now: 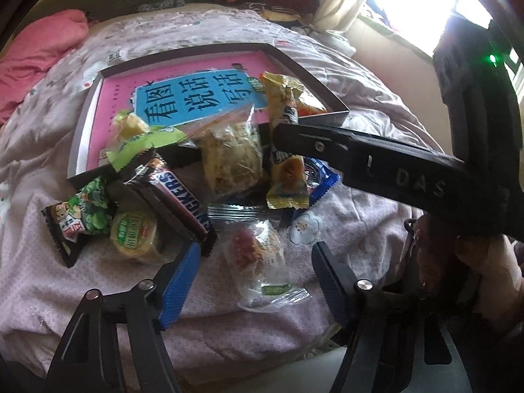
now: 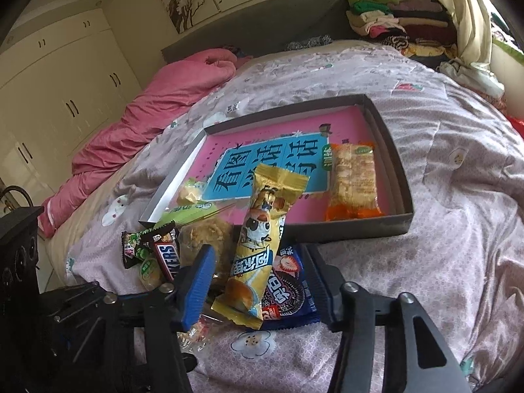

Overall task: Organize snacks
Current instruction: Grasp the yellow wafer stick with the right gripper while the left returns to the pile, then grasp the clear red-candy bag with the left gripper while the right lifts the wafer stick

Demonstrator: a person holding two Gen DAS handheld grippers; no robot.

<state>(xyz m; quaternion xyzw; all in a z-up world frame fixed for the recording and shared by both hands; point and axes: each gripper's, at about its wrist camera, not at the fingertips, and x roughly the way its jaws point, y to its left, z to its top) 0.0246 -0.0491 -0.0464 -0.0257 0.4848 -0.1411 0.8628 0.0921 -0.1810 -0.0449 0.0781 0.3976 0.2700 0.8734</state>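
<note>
So both grippers are over a pile of snacks on a pinkish bedspread (image 2: 425, 262), right in front of a shallow dark box (image 2: 398, 177) with a pink book (image 2: 278, 160) lying flat inside.

Right gripper (image 2: 262, 281), lower middle of its view: jaws about half open, straddling a long yellow snack packet (image 2: 262, 229) that tilts up toward the box. Can't tell if the pads actually press on it; there looks to be a gap on both sides. A blue Oreo pack (image 2: 288, 291) lies just under it.

Left gripper (image 1: 255, 271), bottom of its view: fairly wide open around a clear-wrapped pastry (image 1: 258, 255) flat on the bedspread, pads not touching it.

Left of that sit a Snickers bar (image 1: 173, 193), a round green-label cake (image 1: 134, 235) and a dark green-pea packet (image 1: 78, 216). One orange-wrapped cracker pack (image 2: 353, 180) is already in the box, at its right side.
</note>
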